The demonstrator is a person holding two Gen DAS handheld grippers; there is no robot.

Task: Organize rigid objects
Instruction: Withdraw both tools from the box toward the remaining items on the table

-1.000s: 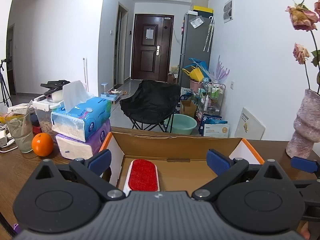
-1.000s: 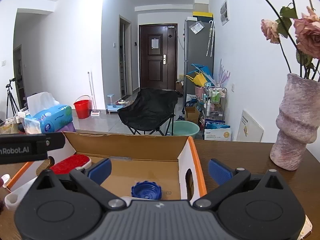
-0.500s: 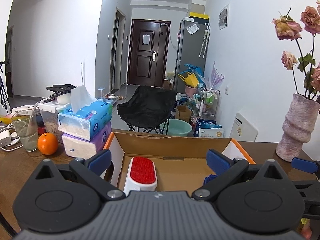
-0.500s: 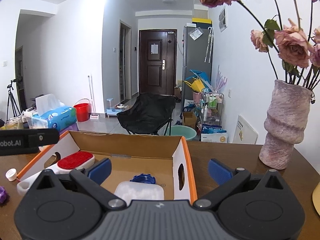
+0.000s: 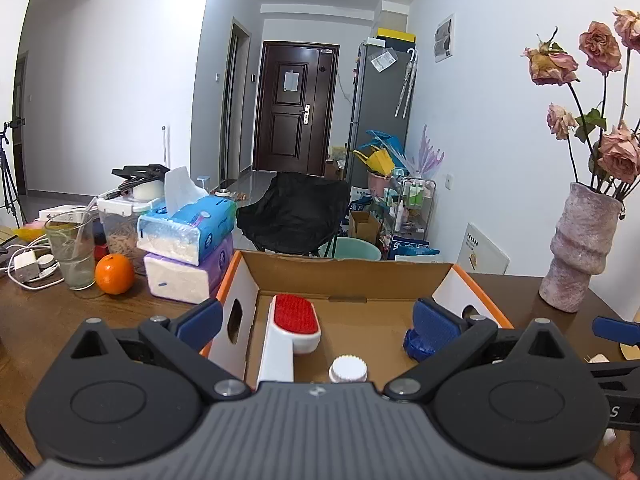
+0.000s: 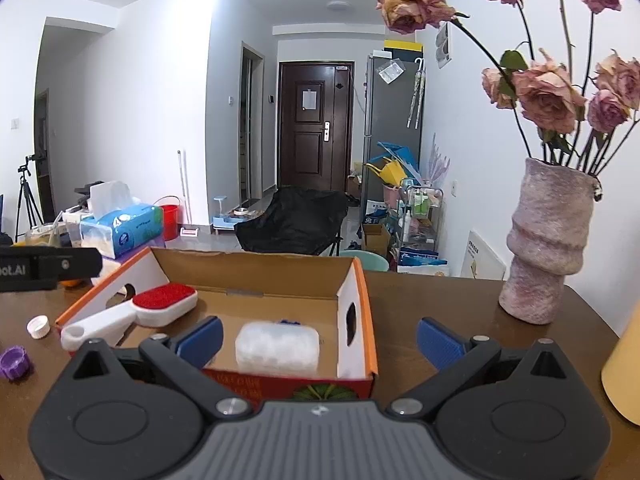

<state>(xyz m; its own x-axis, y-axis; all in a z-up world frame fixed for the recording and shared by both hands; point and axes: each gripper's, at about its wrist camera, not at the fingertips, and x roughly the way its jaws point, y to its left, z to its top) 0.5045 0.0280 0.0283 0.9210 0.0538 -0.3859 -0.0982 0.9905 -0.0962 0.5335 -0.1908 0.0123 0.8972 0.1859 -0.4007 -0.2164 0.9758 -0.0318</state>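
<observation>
The cardboard box (image 6: 256,276) sits open-topped on the table (image 6: 440,304). Inside lie the red-faced lint brush (image 6: 138,310), its handle resting over the box's left wall, a clear plastic container (image 6: 277,348) against the near wall, and a blue lid (image 5: 414,344). The left gripper (image 5: 316,320) and the right gripper (image 6: 318,338) both have fingers spread, holding nothing. A white cap (image 6: 38,326) and a purple cap (image 6: 14,361) lie outside the box's left edge; the vase (image 6: 548,240) stands well apart at right.
</observation>
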